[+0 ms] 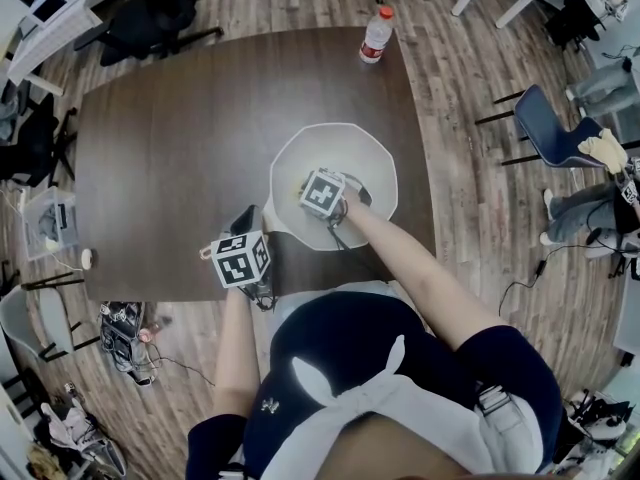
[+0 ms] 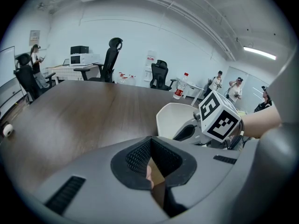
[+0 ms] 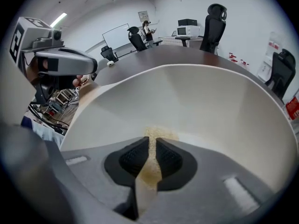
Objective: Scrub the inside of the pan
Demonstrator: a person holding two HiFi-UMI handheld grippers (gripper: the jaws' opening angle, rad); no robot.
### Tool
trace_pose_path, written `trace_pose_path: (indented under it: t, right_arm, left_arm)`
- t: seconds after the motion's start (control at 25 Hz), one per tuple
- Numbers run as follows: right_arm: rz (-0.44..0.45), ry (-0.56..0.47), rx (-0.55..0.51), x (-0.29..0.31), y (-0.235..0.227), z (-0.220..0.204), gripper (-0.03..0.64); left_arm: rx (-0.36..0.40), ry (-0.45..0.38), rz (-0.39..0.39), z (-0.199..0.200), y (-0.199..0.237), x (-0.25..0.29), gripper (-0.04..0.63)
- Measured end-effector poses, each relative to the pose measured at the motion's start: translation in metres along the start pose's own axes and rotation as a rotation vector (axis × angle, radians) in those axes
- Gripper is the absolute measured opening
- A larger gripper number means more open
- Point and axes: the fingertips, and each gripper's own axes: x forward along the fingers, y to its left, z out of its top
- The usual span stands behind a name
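Your right gripper (image 3: 150, 153) has its jaws clenched on a thin tan scrubbing pad (image 3: 156, 135). The pad's tip pokes out just past the jaws and rests against the white inner wall of the pan (image 3: 187, 101), whose bowl spreads ahead of and around those jaws. Your left gripper (image 2: 152, 160) has its jaws clamped on the pan's tan handle (image 2: 156, 174), which sits deep between them, with the bowl ahead and to their right. The pan sits on a dark brown table (image 1: 180, 138), and a water bottle (image 1: 377, 35) stands well beyond it.
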Motion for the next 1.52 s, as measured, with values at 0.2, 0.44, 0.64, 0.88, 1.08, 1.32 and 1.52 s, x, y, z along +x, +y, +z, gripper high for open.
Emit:
trace_pose_path:
  t: [0.2, 0.44, 0.64, 0.88, 1.08, 1.32, 1.52]
  right_arm:
    - [-0.052, 0.013, 0.056, 0.000, -0.016, -0.002, 0.046]
    - [-0.134, -0.035, 0.052, -0.005, -0.036, 0.014, 0.046]
    - [-0.186, -0.018, 0.070, -0.011, -0.053, 0.009, 0.046]
    - [-0.264, 0.002, 0.097, -0.020, -0.072, -0.004, 0.046]
    - [-0.290, 0.018, 0.162, -0.029, -0.083, -0.020, 0.046]
    - [-0.253, 0.031, 0.229, -0.041, -0.087, -0.037, 0.046]
    - [-0.204, 0.056, 0.306, -0.039, -0.078, -0.050, 0.046]
  left_arm:
    - [-0.001, 0.001, -0.002, 0.002, -0.001, 0.002, 0.003]
    - [-0.001, 0.001, -0.005, 0.001, 0.002, 0.001, 0.003]
    - [0.000, 0.002, -0.006, 0.001, 0.001, 0.002, 0.003]
    - [0.003, 0.001, -0.008, 0.001, 0.000, 0.002, 0.003]
    - [0.006, 0.002, -0.006, 0.002, 0.000, 0.000, 0.003]
    - [0.007, -0.002, -0.006, 0.003, -0.002, -0.001, 0.003]
    - [0.002, -0.004, -0.007, 0.002, -0.001, -0.002, 0.003]
